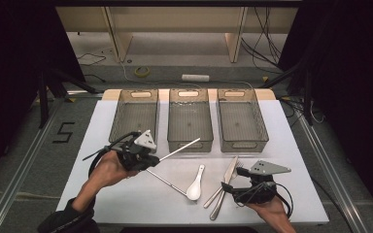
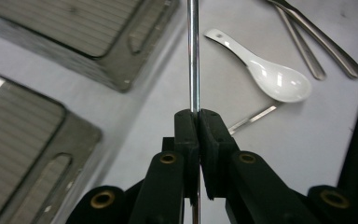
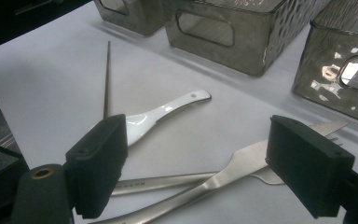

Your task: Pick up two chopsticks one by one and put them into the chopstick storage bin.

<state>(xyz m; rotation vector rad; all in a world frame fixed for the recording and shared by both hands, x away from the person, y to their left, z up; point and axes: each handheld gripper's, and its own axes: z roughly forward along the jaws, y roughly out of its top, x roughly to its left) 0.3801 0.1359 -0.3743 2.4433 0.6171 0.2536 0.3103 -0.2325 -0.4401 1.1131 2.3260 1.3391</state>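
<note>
Spoon (image 1: 194, 185), fork (image 1: 222, 195), bins (image 1: 190, 121) near claws

High view: white table (image 1: 281, 145) evenly and brightly lit from overhead; surroundings at left and right edges fall to near black. Picture soft, low detail. Short soft shadows under the baskets (image 1: 190, 119). Left gripper view: near jaws slightly blurred; chopstick (image 2: 194, 56) carries a bright streak. Right gripper view: glare patches on basket wall (image 3: 349, 70) at upper right; jaws out of focus.

Black tools (image 1: 156, 158), brass screws, grey triangular plates, trailing cables; dark sleeve (image 1: 68, 218).
</note>
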